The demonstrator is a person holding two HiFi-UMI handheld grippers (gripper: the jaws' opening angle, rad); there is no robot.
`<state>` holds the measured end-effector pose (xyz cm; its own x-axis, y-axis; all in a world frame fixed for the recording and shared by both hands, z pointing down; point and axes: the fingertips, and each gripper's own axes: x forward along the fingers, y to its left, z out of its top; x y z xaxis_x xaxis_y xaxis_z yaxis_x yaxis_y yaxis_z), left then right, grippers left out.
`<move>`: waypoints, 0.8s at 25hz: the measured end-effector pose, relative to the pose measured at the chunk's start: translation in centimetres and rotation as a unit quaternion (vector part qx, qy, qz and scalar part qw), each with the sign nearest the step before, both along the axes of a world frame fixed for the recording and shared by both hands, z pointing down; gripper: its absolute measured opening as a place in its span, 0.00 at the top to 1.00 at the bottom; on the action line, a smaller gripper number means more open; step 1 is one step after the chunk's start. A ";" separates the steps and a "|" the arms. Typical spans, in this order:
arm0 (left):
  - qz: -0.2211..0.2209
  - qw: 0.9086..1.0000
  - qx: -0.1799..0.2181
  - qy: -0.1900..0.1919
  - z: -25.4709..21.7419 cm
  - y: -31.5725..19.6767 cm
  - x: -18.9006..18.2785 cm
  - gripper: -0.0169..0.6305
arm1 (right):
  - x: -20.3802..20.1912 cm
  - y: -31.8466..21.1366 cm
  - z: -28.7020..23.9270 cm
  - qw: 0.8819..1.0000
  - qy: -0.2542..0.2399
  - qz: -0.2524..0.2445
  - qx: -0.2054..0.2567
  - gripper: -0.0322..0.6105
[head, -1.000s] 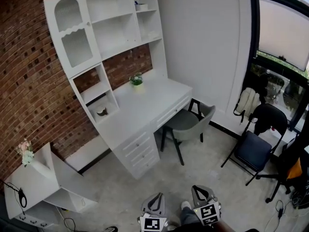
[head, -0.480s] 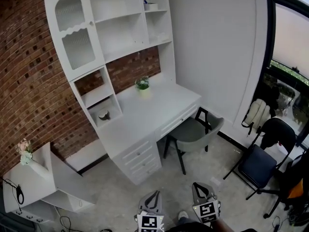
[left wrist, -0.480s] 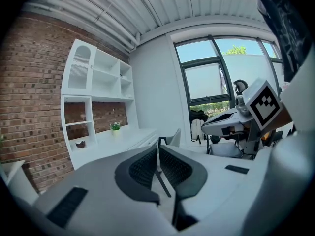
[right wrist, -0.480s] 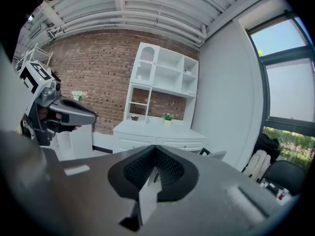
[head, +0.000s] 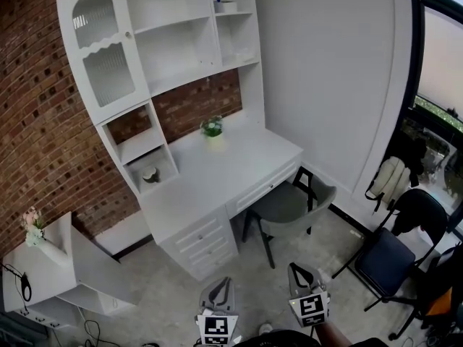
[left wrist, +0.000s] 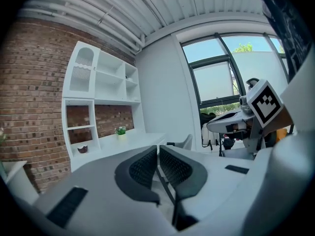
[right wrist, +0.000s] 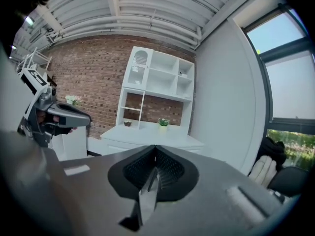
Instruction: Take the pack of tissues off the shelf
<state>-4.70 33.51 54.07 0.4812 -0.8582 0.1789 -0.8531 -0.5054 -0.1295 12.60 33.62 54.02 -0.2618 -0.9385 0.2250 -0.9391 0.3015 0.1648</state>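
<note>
Both grippers empty, tissues up high
Your left gripper [head: 219, 292] and right gripper [head: 302, 275] sit at 6 o'clock, each with its jaws closed together on nothing. The pack of tissues [head: 226, 6] lies at 12 o'clock in the top right compartment of the white desk hutch [head: 215, 35], well apart from both.

I see my left gripper [head: 220, 286] and right gripper [head: 299, 272] as smooth pale-grey shells that taper toward the tips. Each carries a white marker cube [head: 218, 331] printed with black squares. The inner pads [left wrist: 142, 166] are black rubber with a fine gridded texture.
</note>
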 end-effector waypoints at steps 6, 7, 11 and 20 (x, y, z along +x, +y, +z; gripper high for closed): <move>-0.029 1.000 -0.002 0.002 0.2 -1.7 0.4 0.94 | 1.9 -2.0 0.9 1.000 0.008 -0.011 -0.003 0.94; -0.032 0.999 -0.004 0.001 0.3 -1.7 0.4 0.94 | 2.1 -2.1 1.0 1.000 0.005 -0.012 -0.007 0.94; -0.042 0.999 -0.005 -0.004 0.0 -2.1 -0.1 0.94 | 2.4 -2.7 1.0 1.000 -0.001 -0.013 -0.013 0.94; -0.045 0.999 -0.006 -0.009 0.2 -2.4 -0.7 0.94 | 1.5 -2.9 1.4 1.000 0.019 -0.017 -0.002 0.94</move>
<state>-5.36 31.09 54.31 0.3990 -0.8952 0.1984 -0.8925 -0.4288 -0.1400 14.07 30.76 55.42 -0.2852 -0.9283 0.2387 -0.9213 0.3342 0.1986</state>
